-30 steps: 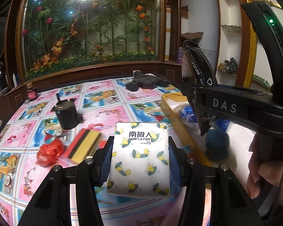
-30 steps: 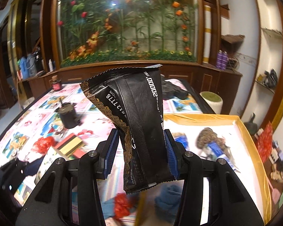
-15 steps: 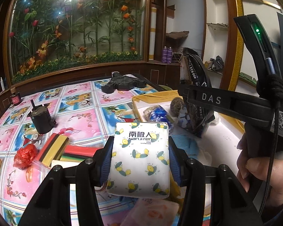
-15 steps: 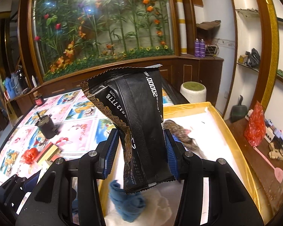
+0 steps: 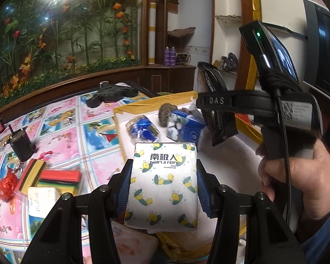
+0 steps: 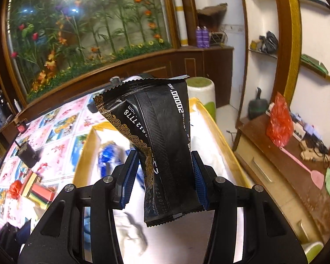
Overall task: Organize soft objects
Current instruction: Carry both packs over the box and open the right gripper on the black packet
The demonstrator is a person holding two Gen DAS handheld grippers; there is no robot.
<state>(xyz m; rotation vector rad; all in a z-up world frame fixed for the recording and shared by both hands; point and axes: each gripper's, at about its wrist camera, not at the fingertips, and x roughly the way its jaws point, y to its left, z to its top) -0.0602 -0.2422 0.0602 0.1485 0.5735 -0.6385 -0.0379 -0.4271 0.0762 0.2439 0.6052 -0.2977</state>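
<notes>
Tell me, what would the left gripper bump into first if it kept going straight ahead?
Probably the blue packets in the yellow-rimmed box, ahead of the left gripper and its lemon tissue pack. Depth is unclear.

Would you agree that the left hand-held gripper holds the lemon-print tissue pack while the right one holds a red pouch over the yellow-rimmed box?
Not quite: the pouch is black, not red, as the right wrist view shows. The left hand-held gripper does hold the lemon-print tissue pack, and the right hand-held gripper is over the yellow-rimmed box.
</notes>
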